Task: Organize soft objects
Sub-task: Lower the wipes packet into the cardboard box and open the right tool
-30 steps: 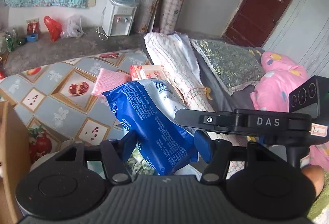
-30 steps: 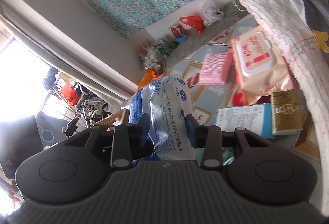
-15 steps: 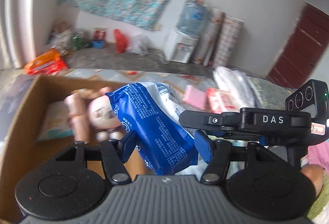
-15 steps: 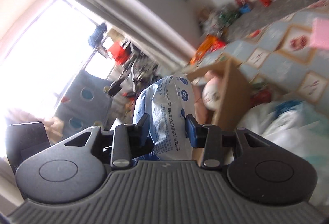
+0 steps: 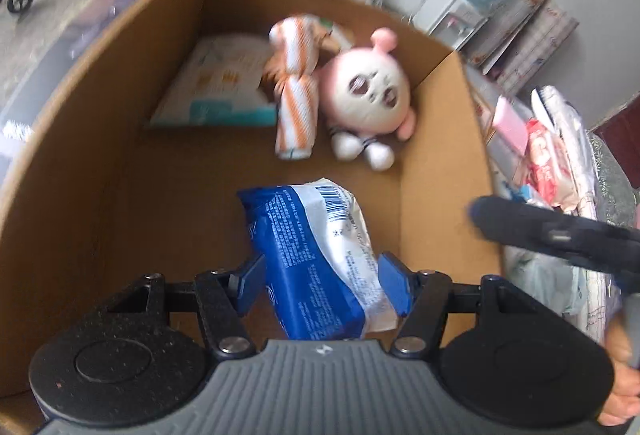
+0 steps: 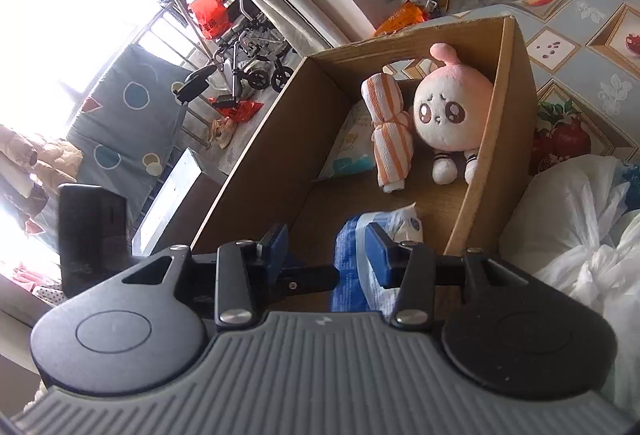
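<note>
Package: one soft blue-and-white plastic package [image 5: 316,259] is seen, printed with small white text on the blue side and a barcode near its upper end; it is crinkled and puffy.
Package position: it is held over the near end of the cardboard box [image 5: 100,175], pointing toward 12 o'clock in the left wrist view — whether it touches the box floor cannot be told.
Left gripper: the left gripper [image 5: 322,285] is closed onto the package, with a blue pad pressed against each side of it.
Right gripper: the right gripper [image 6: 326,249] is spread wide, with only its right pad beside the package [image 6: 362,255]; nothing is gripped.
Box contents: three items are counted at the far end — one pink-and-white plush toy [image 6: 452,115] at about 1 o'clock from the package, one rolled orange-and-white striped towel [image 6: 390,131] touching the plush on its left, and one flat white pack with a teal edge [image 6: 352,147] partly under the towel.
Box: one open cardboard box is seen, standing on a patterned cloth with pomegranate prints [image 6: 580,47].
Beside the box: one white plastic bag [image 6: 568,227] is lying at 3 o'clock, against the box's right wall.
</note>
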The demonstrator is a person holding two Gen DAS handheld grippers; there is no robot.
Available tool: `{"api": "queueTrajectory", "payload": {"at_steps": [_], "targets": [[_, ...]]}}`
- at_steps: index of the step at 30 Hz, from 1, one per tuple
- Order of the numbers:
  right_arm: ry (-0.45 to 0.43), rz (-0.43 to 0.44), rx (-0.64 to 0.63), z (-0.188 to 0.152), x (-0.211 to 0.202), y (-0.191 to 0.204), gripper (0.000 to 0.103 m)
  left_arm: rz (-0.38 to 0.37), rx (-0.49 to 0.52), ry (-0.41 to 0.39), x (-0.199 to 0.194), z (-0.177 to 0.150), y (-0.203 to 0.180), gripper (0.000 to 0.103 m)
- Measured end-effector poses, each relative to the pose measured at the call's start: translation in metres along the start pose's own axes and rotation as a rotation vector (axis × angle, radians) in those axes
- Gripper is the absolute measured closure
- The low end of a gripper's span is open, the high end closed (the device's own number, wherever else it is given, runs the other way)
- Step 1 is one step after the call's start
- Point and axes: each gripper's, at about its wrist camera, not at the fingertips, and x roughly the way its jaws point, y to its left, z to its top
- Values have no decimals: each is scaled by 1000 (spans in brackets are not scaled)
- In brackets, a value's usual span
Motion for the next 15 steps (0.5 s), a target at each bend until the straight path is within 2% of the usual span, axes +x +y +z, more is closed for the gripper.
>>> {"api": "queueTrajectory", "payload": {"at_steps": [5,8,11,15], "targets": [[-61,35,9,-8,-44,-22,57,23,11,42,18,-2,3,39],[-108,53,29,-19,-68,-37,56,55,21,103,35,-3,-1,38],[-153,40,27,-29,-83,-45,55,35,9,158,48,0,-6,37],[-154,35,44,-37,-88,-60,54,36,61,146,57,8,-24,42]]}}
